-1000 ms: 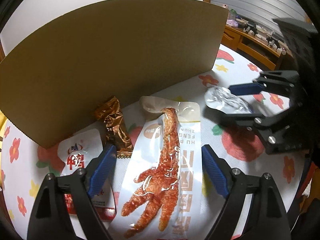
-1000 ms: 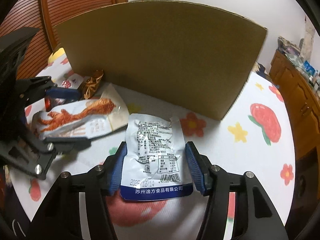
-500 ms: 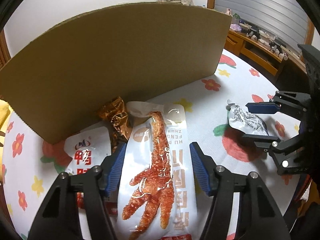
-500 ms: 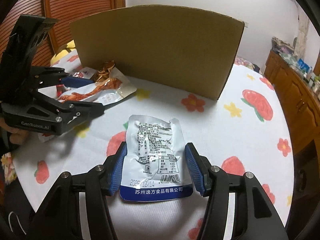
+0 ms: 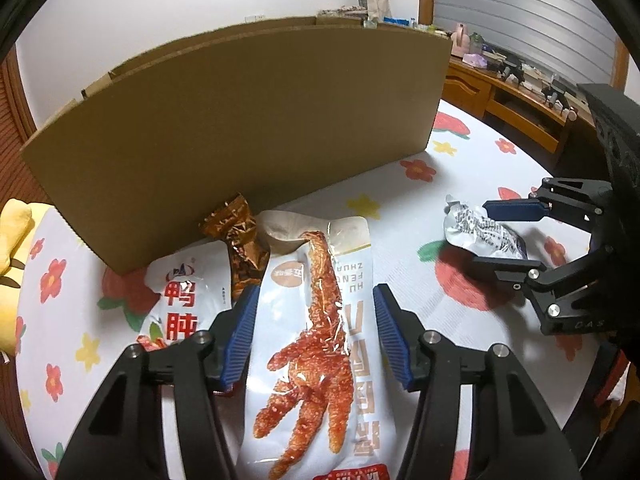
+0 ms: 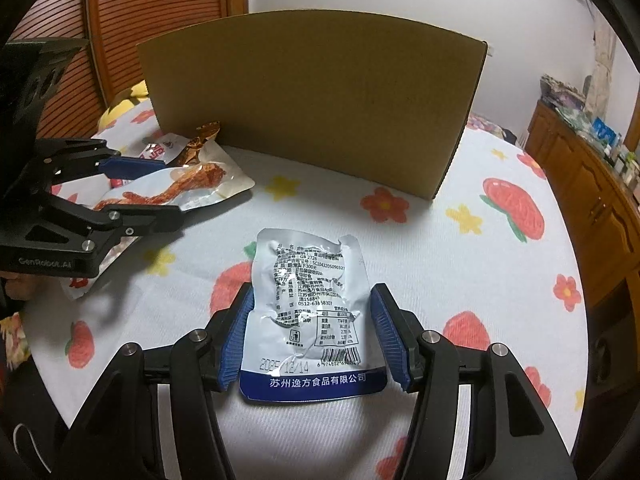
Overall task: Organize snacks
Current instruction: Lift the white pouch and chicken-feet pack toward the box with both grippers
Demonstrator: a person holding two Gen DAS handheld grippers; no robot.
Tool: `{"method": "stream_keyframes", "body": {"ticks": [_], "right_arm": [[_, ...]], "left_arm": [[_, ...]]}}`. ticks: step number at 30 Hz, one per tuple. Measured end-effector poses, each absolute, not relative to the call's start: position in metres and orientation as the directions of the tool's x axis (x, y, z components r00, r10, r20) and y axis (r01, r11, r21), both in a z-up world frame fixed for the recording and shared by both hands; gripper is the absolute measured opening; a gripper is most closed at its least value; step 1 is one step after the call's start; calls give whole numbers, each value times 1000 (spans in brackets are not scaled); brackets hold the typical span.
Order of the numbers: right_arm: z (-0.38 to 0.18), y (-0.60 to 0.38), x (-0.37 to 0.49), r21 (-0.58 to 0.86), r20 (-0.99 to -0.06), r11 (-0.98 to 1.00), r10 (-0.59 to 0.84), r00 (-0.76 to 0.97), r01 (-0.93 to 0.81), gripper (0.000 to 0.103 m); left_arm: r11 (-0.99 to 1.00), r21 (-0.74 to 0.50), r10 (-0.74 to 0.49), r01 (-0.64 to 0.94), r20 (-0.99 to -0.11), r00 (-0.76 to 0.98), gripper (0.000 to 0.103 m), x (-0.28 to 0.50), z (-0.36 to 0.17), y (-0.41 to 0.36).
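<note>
My left gripper (image 5: 314,334) is shut on a white chicken-foot snack packet (image 5: 316,344), its blue pads against the packet's sides. My right gripper (image 6: 314,338) is shut on a silver snack pouch (image 6: 308,308) with a blue bottom band. Each gripper shows in the other's view: the right gripper (image 5: 508,236) with the pouch (image 5: 480,232), the left gripper (image 6: 136,192) with the chicken-foot packet (image 6: 176,192). A brown foil snack (image 5: 240,236) and a white-and-red packet (image 5: 184,292) lie by the cardboard box (image 5: 248,132).
The table wears a white cloth with flower and strawberry prints (image 6: 512,208). A yellow cushion (image 5: 12,248) lies at the left edge. Wooden cabinets (image 6: 592,196) stand to the right, and a wooden slatted door (image 6: 160,0) behind.
Both grippers have risen and drawn back from the box with their packets held. The left gripper's jaws have closed in on the chicken-foot packet.
</note>
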State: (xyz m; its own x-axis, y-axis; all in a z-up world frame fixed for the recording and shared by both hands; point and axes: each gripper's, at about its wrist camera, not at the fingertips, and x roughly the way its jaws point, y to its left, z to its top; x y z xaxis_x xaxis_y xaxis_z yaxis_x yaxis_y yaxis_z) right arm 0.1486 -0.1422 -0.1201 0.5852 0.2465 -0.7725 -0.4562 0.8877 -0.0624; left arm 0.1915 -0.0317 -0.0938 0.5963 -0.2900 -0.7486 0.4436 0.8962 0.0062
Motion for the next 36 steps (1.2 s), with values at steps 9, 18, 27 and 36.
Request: {"method": "stream_keyframes", "body": {"ticks": [9, 18, 27, 36], "right_arm": [[-120, -143, 149, -65, -771, 889, 243, 588, -453, 59], [-120, -143, 149, -63, -771, 889, 245, 588, -453, 59], [-119, -140, 150, -64, -770, 890, 243, 590, -451, 59], [-117, -143, 148, -40, -755, 895, 264, 600, -444, 59]], "left_arm": [[899, -16, -313, 437, -721, 618, 57, 181, -85, -24], [902, -29, -335, 430, -676, 657, 57, 164, -61, -11], [913, -34, -338, 407, -624, 705, 57, 157, -30, 8], [925, -29, -320, 379, -597, 735, 57, 159, -16, 19]]}}
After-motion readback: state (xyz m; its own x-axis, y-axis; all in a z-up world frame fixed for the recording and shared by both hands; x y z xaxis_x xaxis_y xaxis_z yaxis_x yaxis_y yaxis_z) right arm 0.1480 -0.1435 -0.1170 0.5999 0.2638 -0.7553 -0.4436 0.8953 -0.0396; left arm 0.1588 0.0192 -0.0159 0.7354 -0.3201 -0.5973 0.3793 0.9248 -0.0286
